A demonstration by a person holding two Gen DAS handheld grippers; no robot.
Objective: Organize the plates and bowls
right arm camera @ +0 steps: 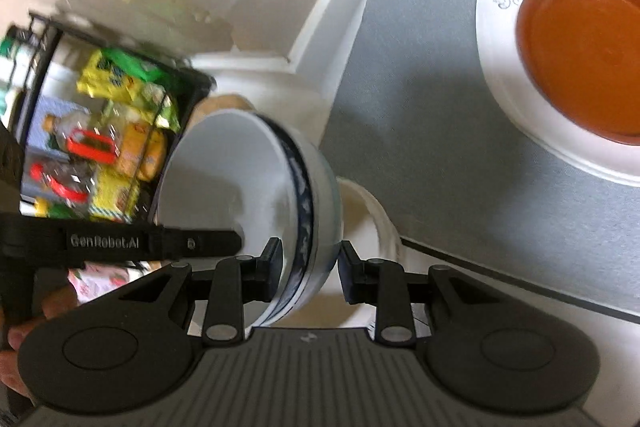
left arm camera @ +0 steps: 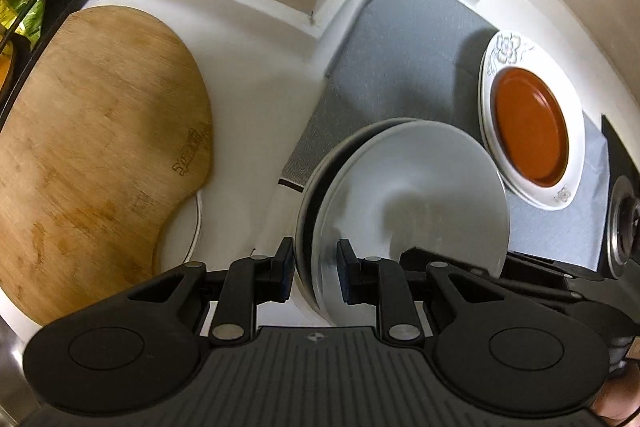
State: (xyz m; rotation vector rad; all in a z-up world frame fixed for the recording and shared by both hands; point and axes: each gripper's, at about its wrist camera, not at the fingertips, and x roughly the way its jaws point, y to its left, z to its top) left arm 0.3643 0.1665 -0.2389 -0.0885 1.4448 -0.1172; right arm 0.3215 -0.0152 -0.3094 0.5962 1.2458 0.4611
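My left gripper [left arm camera: 316, 269] is shut on the rim of a white bowl [left arm camera: 408, 195] with a dark band. One pad is outside the rim and one inside, and a second rim seems nested within. The bowl hangs above the near edge of the grey mat [left arm camera: 380, 67]. In the right wrist view my right gripper [right arm camera: 310, 263] is shut on the wall of a white bowl with a blue pattern [right arm camera: 224, 179], apparently the same one, held from the opposite side. An orange plate [left arm camera: 528, 123] lies on white flowered plates [left arm camera: 508, 51] on the mat.
A wooden cutting board [left arm camera: 92, 147] covers the white counter on the left. A black wire rack [right arm camera: 120, 131] with snack packets stands beyond it. Dark metal fittings [left arm camera: 624, 227] sit at the right edge. A pale round shape [right arm camera: 372, 223] shows behind the bowl.
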